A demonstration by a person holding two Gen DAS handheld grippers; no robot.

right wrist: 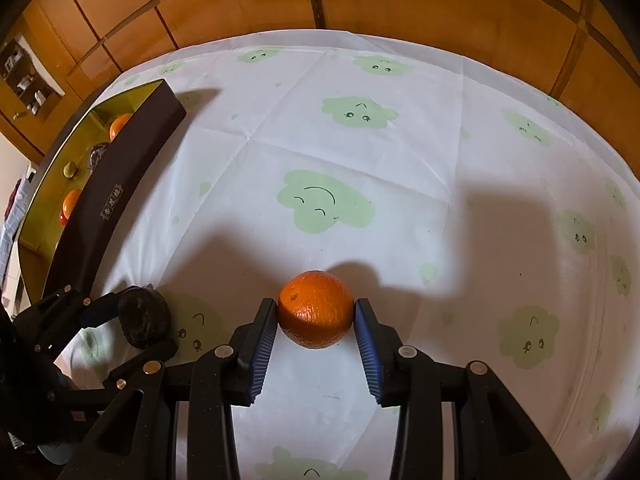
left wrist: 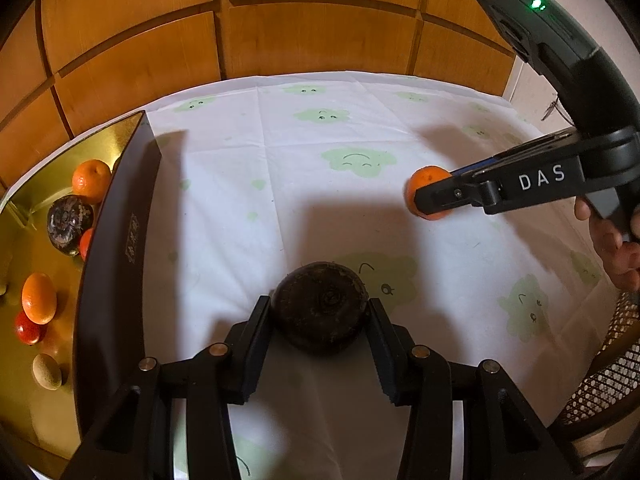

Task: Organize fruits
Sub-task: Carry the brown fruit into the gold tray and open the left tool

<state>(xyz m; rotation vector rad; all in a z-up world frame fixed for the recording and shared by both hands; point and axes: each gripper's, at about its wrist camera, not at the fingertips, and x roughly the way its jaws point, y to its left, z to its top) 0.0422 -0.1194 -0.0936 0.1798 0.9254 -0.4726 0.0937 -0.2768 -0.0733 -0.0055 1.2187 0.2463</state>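
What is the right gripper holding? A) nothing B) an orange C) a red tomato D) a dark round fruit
B: the right gripper has both pads pressed against an orange, while the dark fruit sits in the left gripper.

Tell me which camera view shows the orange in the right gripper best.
The right wrist view: the orange sits large and central between the right gripper pads, its whole front visible. The left wrist view shows it small and far off, partly hidden behind a gripper finger.
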